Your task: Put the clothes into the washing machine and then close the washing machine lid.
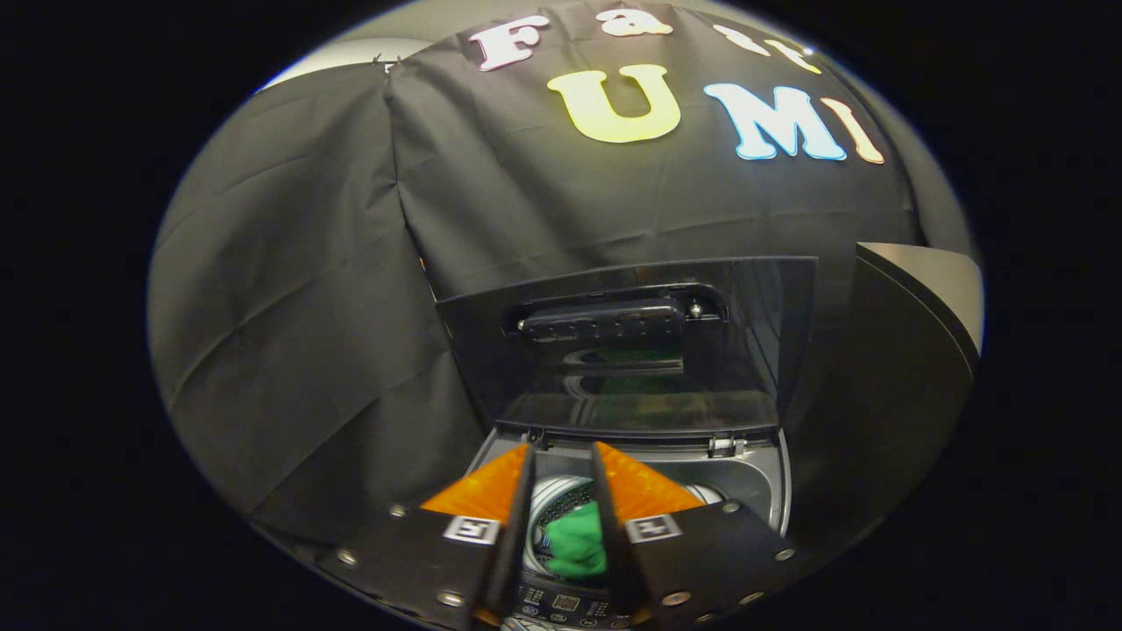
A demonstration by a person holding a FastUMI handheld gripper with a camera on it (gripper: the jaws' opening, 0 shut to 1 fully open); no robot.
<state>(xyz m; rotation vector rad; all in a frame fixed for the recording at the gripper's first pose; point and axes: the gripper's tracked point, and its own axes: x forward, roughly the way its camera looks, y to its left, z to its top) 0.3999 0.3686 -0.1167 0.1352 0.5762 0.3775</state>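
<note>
The washing machine (756,484) sits below me with its dark glass lid (745,350) standing upright and open, its handle (605,320) facing me. A green piece of clothing (576,539) lies down in the steel drum (554,501); I see it through the gap between my fingers. My gripper (564,449) hovers over the drum opening, its orange fingers (491,486) slightly apart and open. Neither finger touches the cloth.
The machine's control panel (565,603) runs along its near edge, under the fingers. Black booth cloth (307,350) hangs behind and to the left of the machine. A dark cabinet with a grey top (933,280) stands to the right.
</note>
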